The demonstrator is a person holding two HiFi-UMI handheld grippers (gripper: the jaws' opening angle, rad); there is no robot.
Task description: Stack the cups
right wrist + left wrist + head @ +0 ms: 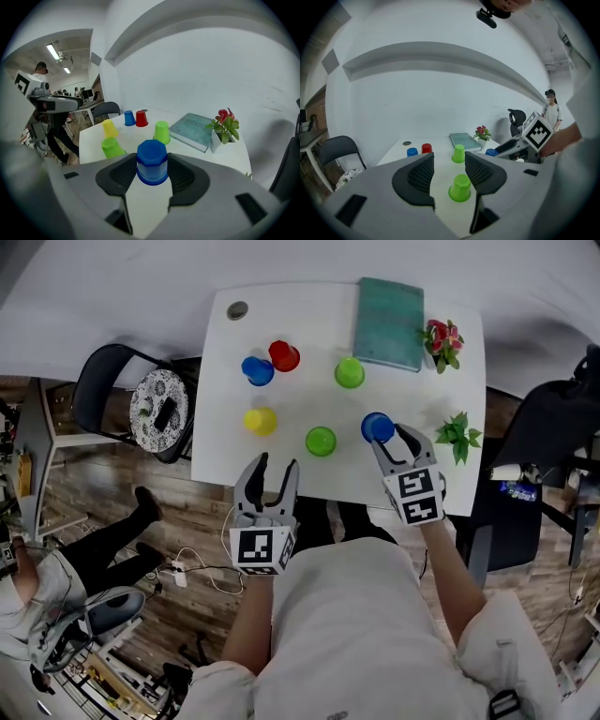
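we hold the right gripper (388, 436) with its fingers released and wide apart. the upside-down blue cup (378, 427) stands on the white counter (300, 310) between their tips, toward 11 o'clock of the gripper. the left gripper (277, 463) hangs at the counter's near edge, fingers spread and empty. a green cup (321, 440) sits ahead at 1 o'clock, clear of them.

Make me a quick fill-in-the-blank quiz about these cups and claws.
Nearest the right claw stands a ____ cup. The left claw holds ____. Of six cups on the table, ____ are green.
Missing words: blue; nothing; two.
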